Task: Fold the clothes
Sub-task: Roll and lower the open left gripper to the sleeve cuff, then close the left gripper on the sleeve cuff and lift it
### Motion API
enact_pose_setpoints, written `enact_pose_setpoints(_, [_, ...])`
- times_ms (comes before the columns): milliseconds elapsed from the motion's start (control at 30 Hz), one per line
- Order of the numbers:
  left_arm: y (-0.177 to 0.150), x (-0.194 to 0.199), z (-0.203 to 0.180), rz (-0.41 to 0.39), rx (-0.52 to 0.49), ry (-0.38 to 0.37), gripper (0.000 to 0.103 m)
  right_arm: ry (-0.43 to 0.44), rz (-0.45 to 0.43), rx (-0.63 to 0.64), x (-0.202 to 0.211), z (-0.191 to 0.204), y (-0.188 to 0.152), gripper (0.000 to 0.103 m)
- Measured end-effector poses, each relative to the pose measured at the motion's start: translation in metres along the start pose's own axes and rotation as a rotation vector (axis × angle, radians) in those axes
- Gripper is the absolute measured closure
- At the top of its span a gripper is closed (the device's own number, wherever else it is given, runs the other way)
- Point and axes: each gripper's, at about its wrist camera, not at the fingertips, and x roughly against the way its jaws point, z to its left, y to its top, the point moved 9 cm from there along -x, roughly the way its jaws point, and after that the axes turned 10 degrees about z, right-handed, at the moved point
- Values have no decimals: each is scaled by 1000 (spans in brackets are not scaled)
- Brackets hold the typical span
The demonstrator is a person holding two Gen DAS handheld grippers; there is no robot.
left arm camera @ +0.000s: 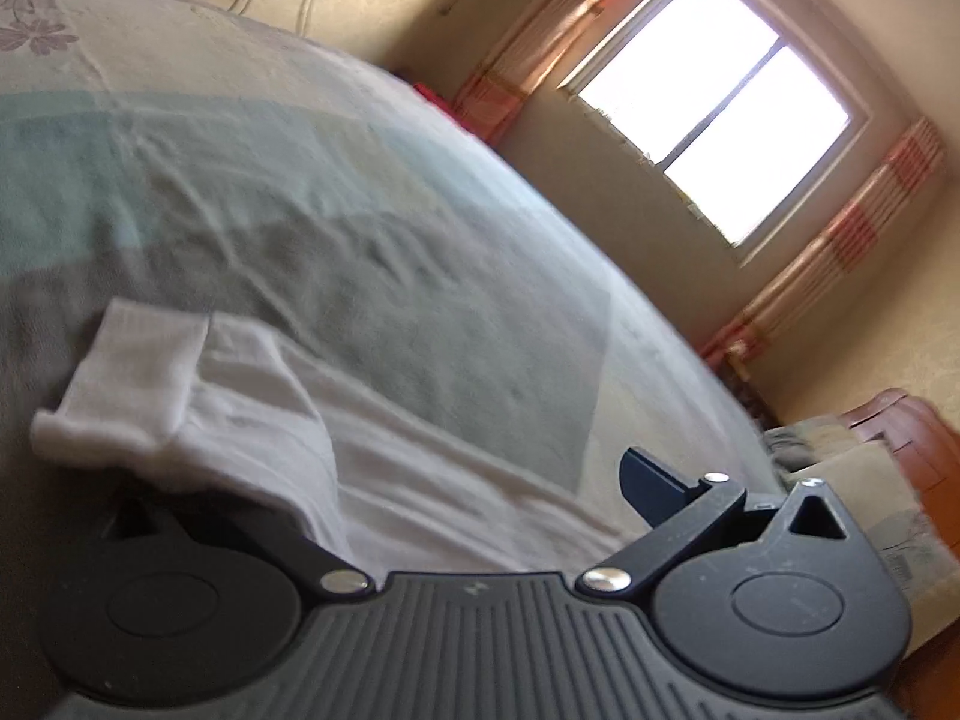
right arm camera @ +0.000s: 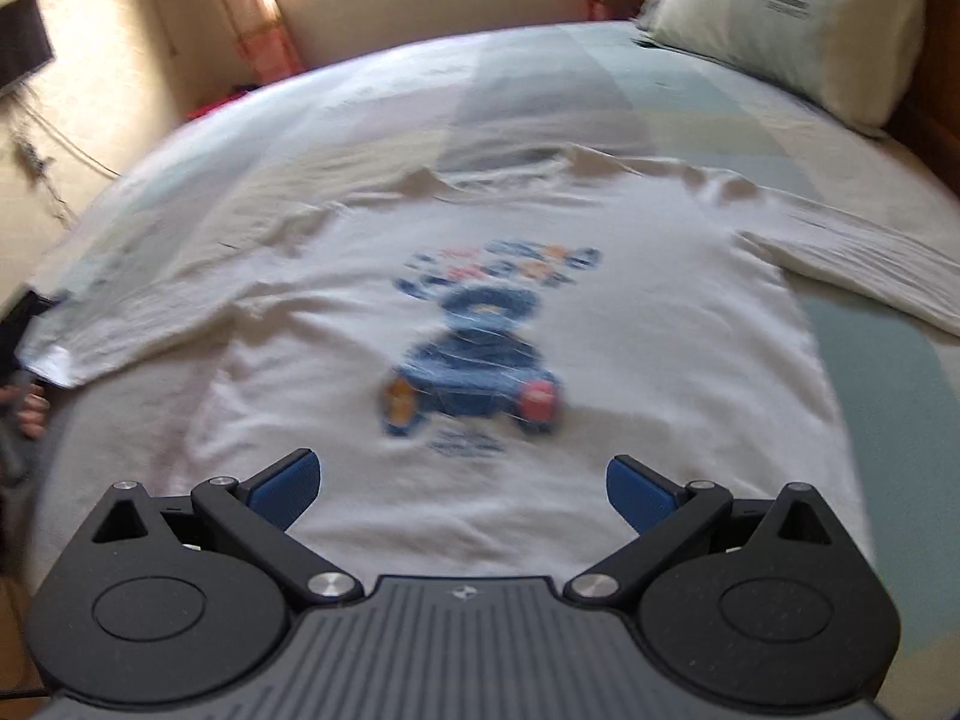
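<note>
The bed (right arm camera: 750, 96) fills the room, a pillow (right arm camera: 792, 18) at its far right corner and a window (left arm camera: 714, 108) beyond. A white shirt (right arm camera: 600, 324) lies spread across it, print up, sleeves out to both sides. The right gripper (right arm camera: 463, 489) hangs over the hem — jaws wide apart, gripping nothing. The left gripper (left arm camera: 420, 480) sits at the left cuff (left arm camera: 120, 384); cloth drapes over one finger, so I cannot tell if it grips — its other finger stands well clear.
</note>
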Motion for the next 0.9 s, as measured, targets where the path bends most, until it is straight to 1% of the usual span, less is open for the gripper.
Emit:
enact_pose_setpoints(100, [2, 0, 0, -19, 46, 8, 1, 39, -3, 19, 0, 14, 0, 0])
enact_pose_setpoints(200, [13, 3, -5, -27, 70, -17, 1, 48, 5, 42, 0, 20, -7, 0])
enact_pose_setpoints(300, [19, 11, -22, -33, 20, -33, 1, 63, 13, 31, 0, 18, -11, 0])
enact_pose_setpoints(400, [19, 18, -46, -26, -31, -61, 1, 84, 28, 15, -4, 18, -14, 0])
enact_pose_setpoints(567, [16, 18, -93, 11, -100, -111, 1, 76, 69, 30, -8, 26, -16, 0])
enact_pose_setpoints(733, [14, 20, -133, 53, -153, -131, 1, 66, 93, 71, -6, 30, -22, 0])
enact_pose_setpoints(900, [4, 17, -170, 97, -196, -144, 1, 59, 98, 93, -7, 30, -29, 0])
